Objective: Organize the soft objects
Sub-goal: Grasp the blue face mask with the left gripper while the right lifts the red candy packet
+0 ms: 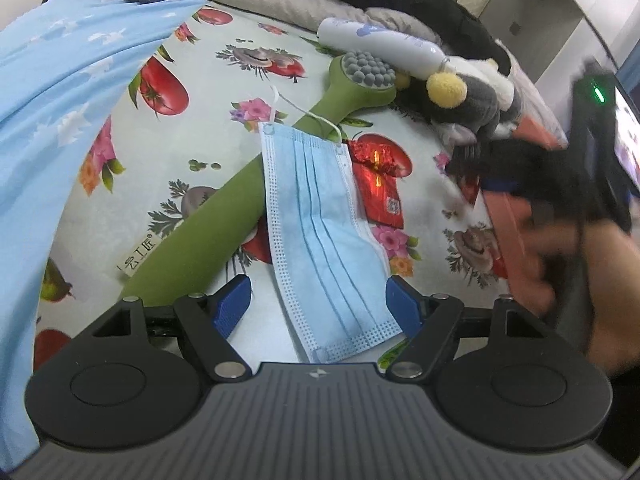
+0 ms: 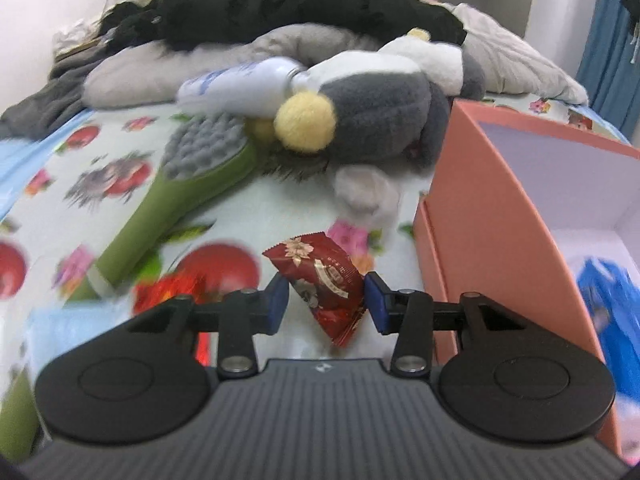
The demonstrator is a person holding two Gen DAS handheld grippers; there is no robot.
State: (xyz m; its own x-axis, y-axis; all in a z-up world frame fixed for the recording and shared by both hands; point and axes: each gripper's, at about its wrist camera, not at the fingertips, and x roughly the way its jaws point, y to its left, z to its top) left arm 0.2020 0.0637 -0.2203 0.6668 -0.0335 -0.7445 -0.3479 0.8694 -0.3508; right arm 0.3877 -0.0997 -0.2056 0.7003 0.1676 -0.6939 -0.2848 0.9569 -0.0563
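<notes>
Red snack packet (image 2: 326,284) sits between right gripper (image 2: 326,300) jaws, apparently pinched, beside pink box (image 2: 480,208); left gripper (image 1: 320,300) jaws spread, straddling blue face mask (image 1: 320,232) on bed.
</notes>
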